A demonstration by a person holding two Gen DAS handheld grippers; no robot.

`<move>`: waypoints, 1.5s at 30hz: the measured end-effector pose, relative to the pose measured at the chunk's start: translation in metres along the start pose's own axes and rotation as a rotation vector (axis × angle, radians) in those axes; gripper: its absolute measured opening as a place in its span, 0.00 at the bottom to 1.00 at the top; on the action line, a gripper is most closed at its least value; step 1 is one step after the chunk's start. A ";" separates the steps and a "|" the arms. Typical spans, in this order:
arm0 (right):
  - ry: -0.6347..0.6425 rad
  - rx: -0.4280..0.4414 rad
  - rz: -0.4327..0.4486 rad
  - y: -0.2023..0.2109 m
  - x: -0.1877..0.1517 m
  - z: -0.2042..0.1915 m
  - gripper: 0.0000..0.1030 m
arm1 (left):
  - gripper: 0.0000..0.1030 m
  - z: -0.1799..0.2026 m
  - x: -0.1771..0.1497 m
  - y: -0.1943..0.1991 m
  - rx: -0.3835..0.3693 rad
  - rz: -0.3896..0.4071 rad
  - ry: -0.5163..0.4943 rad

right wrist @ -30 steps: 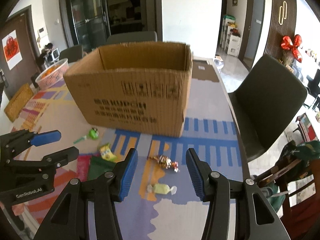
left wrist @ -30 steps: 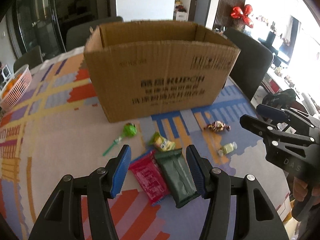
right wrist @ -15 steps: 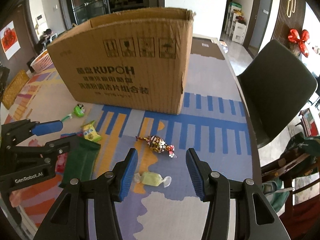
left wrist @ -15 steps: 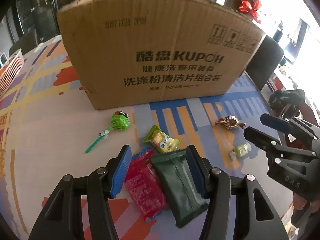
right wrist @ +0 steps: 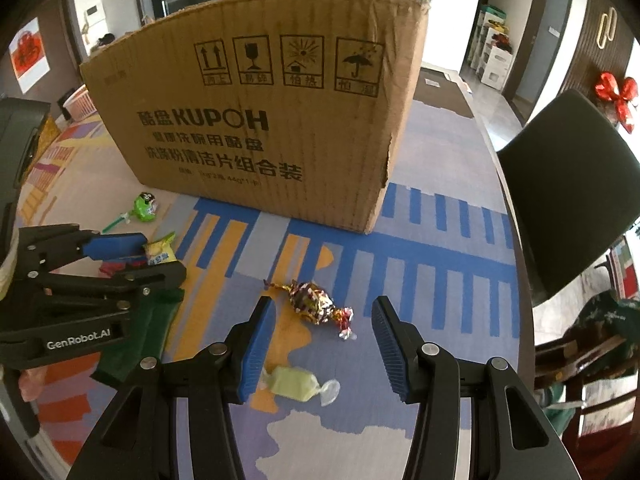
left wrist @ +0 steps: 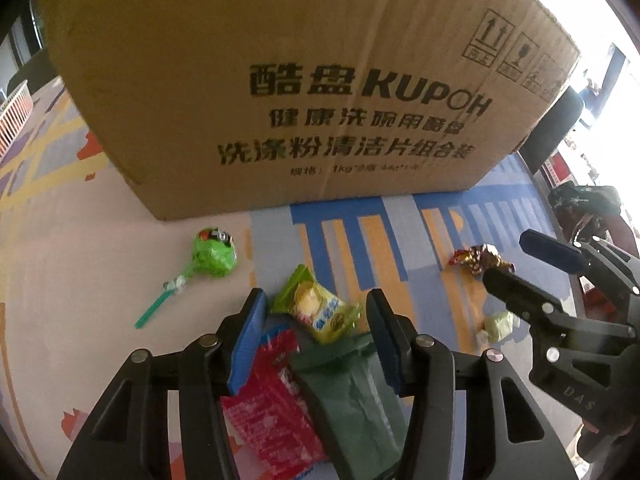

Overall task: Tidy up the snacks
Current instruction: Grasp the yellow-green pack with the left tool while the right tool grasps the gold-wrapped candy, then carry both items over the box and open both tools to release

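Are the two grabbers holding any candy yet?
No, neither. The left gripper, jaws closing, straddles the yellow-green snack packet without touching. The right gripper is open above the foil-wrapped candy.

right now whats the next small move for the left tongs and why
Probably finish lowering the left tongs onto the yellow snack packet: their jaws are closing, the packet lies between the fingertips untouched, and the cardboard box waits just behind.

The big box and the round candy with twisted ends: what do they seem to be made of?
The big box: brown corrugated cardboard, matte, with visible ribs and a torn rim. The round candy: its wrapper is probably metallic foil, crinkled and glinting.
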State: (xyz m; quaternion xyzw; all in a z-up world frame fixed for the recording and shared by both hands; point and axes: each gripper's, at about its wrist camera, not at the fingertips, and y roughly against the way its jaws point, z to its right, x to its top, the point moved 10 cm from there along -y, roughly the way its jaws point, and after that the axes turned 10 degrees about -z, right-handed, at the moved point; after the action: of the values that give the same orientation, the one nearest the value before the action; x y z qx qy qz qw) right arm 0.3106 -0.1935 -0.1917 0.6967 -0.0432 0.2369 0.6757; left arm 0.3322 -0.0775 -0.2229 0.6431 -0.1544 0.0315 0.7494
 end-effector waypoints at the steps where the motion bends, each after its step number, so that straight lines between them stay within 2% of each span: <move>1: 0.004 0.003 -0.002 -0.002 0.001 0.000 0.50 | 0.48 0.000 0.002 -0.001 0.001 -0.001 -0.002; 4: 0.008 0.009 -0.011 -0.007 0.002 0.000 0.50 | 0.47 0.003 0.008 -0.002 0.020 0.002 -0.015; 8: 0.007 0.024 -0.016 -0.011 0.002 0.000 0.50 | 0.34 0.007 0.012 -0.002 0.063 0.017 -0.035; 12: 0.001 0.048 -0.022 -0.015 0.000 -0.002 0.49 | 0.28 0.012 0.013 -0.004 0.066 0.023 -0.049; 14: 0.004 0.056 -0.029 -0.018 -0.002 -0.004 0.47 | 0.28 0.014 0.013 -0.005 0.062 0.027 -0.050; 18: 0.021 0.054 -0.035 -0.024 -0.005 -0.005 0.35 | 0.27 0.019 0.012 -0.007 0.052 0.037 -0.060; 23: 0.028 0.069 -0.029 -0.024 -0.009 -0.014 0.15 | 0.27 0.013 0.007 -0.001 0.044 0.037 -0.065; 27: 0.016 0.083 -0.018 -0.019 -0.010 -0.020 0.10 | 0.26 0.011 0.008 0.004 0.042 0.049 -0.063; 42: -0.028 0.107 0.022 0.002 -0.007 -0.016 0.05 | 0.24 0.015 0.005 0.043 0.037 0.144 -0.089; 45: -0.040 0.090 0.053 0.012 -0.007 -0.014 0.05 | 0.24 0.016 0.004 0.055 0.026 0.165 -0.092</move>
State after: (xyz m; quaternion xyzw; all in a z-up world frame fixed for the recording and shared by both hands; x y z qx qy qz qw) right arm 0.2954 -0.1829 -0.1835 0.7297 -0.0645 0.2425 0.6360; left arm 0.3192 -0.0844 -0.1675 0.6388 -0.2405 0.0656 0.7279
